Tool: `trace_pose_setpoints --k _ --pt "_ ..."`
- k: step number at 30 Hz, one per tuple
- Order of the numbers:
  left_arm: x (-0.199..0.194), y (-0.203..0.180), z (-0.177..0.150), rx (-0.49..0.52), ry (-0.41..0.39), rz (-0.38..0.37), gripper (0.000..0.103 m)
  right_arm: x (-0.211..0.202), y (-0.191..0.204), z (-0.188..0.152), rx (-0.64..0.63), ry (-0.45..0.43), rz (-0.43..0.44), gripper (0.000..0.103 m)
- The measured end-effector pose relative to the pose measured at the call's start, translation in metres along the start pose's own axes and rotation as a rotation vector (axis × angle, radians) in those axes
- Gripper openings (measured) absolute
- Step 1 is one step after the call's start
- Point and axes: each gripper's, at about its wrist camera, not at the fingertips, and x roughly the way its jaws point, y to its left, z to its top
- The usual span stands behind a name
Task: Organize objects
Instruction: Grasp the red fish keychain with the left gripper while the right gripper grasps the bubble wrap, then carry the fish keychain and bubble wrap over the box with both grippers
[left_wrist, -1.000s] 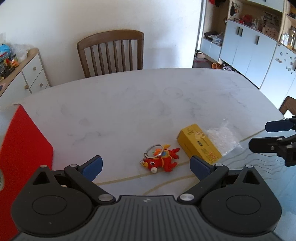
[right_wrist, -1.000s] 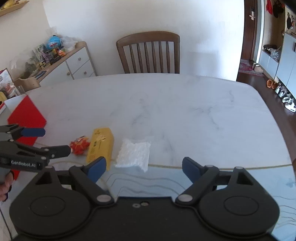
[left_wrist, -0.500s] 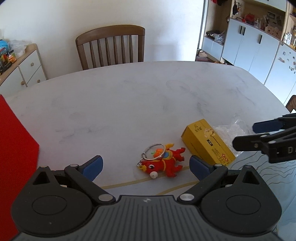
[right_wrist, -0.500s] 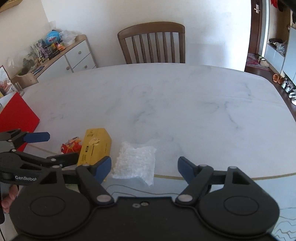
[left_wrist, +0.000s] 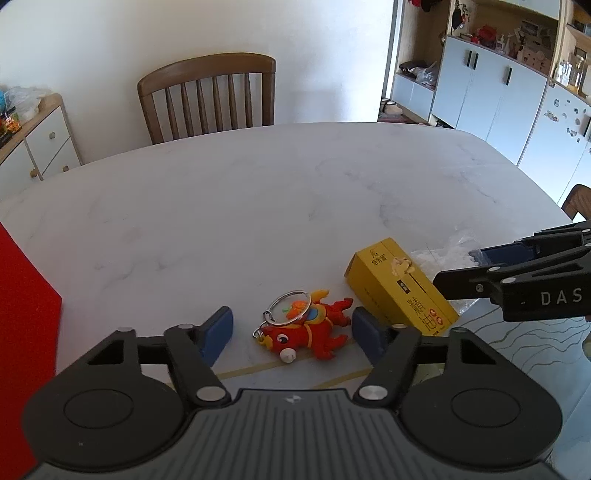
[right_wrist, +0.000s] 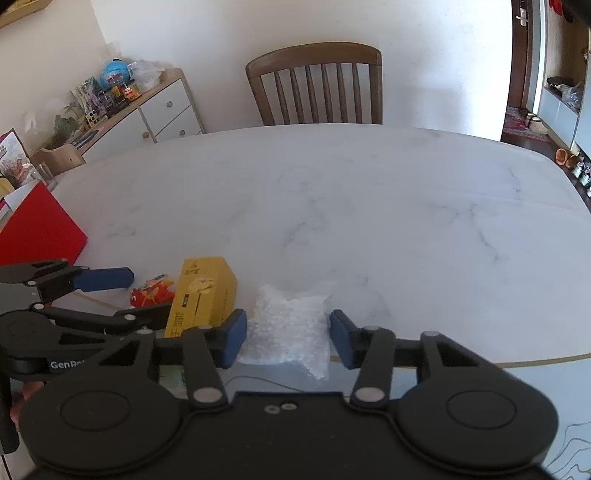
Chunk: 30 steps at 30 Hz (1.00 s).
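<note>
A red toy keychain (left_wrist: 306, 328) with a metal ring lies near the table's front edge; it also shows in the right wrist view (right_wrist: 152, 293). My left gripper (left_wrist: 291, 334) is open with its fingers on either side of it. A yellow box (left_wrist: 400, 286) lies just right of the toy, also seen in the right wrist view (right_wrist: 205, 295). A clear bubble-wrap bag (right_wrist: 288, 328) lies right of the box. My right gripper (right_wrist: 288, 339) is open, its fingers on either side of the bag. The bag is mostly hidden behind my right gripper (left_wrist: 476, 271) in the left wrist view.
A red box (right_wrist: 37, 230) stands at the table's left edge, also in the left wrist view (left_wrist: 22, 332). A wooden chair (right_wrist: 316, 85) stands behind the marble table (right_wrist: 369, 221). A cluttered sideboard (right_wrist: 140, 110) is at the left wall, cabinets (left_wrist: 491, 96) at the right.
Both grippers have moved forward and down. The left one now has the toy between its fingers, the right one has the bag between its fingers, narrowing a little. Nothing is gripped.
</note>
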Motion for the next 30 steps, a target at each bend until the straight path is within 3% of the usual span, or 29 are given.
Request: trace_pose_setpoints --k 5,14,30 --pt "-0.001 -0.005 0.002 0.026 0.001 -0.014 0.051 -0.001 0.003 -0.002 0.0 -0.004 -0.01 0.04" --pt "-0.006 -0.006 0.006 0.022 0.009 -0.031 0.05 -0.014 0.0 -0.004 0.015 -0.032 -0.017 0.026" --pt "-0.058 -0.006 0.015 0.0 -0.013 -0.018 0.05 -0.074 0.01 -0.014 0.025 -0.089 -0.01 0.024"
